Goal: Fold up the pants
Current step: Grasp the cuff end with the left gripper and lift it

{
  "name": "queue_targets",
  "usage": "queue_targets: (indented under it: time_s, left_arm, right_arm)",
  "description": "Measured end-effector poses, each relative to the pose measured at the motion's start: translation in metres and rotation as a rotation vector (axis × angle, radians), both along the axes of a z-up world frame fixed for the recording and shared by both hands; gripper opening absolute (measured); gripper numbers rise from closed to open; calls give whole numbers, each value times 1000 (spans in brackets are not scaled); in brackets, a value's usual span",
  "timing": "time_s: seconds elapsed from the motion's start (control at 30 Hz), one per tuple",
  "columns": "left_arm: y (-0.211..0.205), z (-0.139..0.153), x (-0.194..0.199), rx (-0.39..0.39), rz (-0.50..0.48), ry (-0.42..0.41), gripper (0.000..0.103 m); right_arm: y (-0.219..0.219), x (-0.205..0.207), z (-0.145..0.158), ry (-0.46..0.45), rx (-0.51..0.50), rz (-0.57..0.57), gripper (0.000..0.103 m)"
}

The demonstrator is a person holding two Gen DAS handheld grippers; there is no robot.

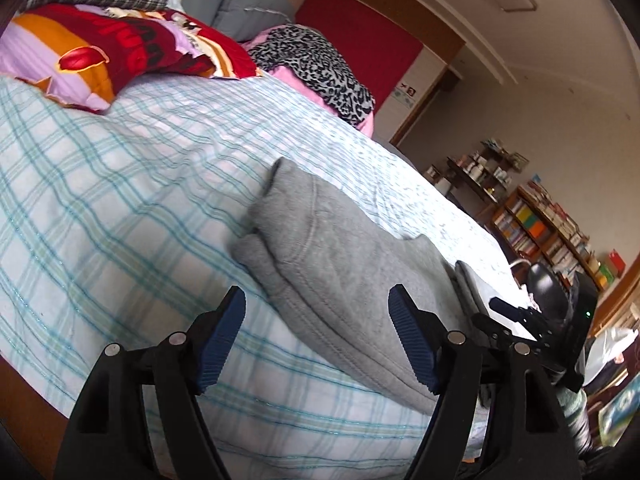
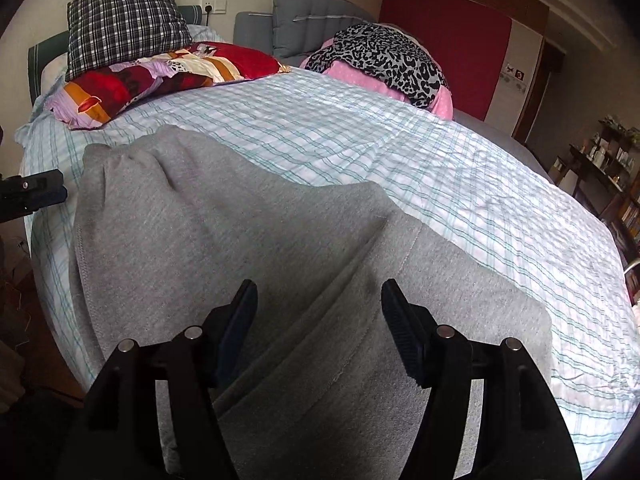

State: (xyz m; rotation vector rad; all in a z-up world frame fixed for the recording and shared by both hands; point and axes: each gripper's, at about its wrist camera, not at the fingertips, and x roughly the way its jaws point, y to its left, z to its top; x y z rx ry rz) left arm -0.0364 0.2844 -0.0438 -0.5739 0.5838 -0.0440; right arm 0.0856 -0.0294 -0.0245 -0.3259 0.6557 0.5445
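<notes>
Grey sweatpants (image 2: 248,240) lie folded in a thick stack near the front edge of the bed (image 2: 440,184). In the left wrist view the pants (image 1: 340,264) lie ahead and to the right. My left gripper (image 1: 316,300) is open and empty, its right finger over the pants' near edge and its left finger over the sheet. My right gripper (image 2: 318,292) is open and empty, hovering just above the middle of the pants. The right gripper also shows in the left wrist view (image 1: 516,316), and the left gripper's tip shows at the left edge of the right wrist view (image 2: 36,192).
The bed has a light blue plaid sheet (image 1: 120,208). At its head lie a red patterned pillow (image 2: 168,76), a dark plaid pillow (image 2: 124,28), grey cushions (image 2: 320,16) and a leopard-print cloth on pink fabric (image 2: 388,60). Bookshelves (image 1: 552,232) stand at the right.
</notes>
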Motion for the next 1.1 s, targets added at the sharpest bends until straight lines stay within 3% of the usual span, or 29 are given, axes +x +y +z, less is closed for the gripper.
queue_targets:
  time_s: [0.17,0.27,0.4,0.63,0.77,0.8,0.93,1.0,1.1]
  left_arm:
    - [17,-13,9,-82,63,0,75]
    - [15,-11,18,-83,48,-27,86]
    - [5,-10,33,-90,25,-13,92]
    - [-7,-8,59,-72,43,47,92]
    - [-13,-10,68,-64,57,75,70]
    - [-12,-12,69,-70,61,82,59]
    - [-9,-15,68,-126,66,89,37]
    - [-10,-15,66,-158,60,85,30]
    - [-14,-8,63,-141,62,66,27]
  right_arm:
    - [-1,2,-1,11,27,-10,66]
    - [-4,4,-1,20,46,-15,66]
    - [-6,5,-3,27,63,-22,66]
    - [-10,6,-5,34,95,-25,66]
    - [-13,7,-5,35,114,-28,66]
    - [-14,6,-5,32,119,-30,66]
    - [-19,4,-2,14,147,-39,66]
    - [-26,1,4,-1,169,-51,66]
    - [-45,-8,21,-51,225,-84,66]
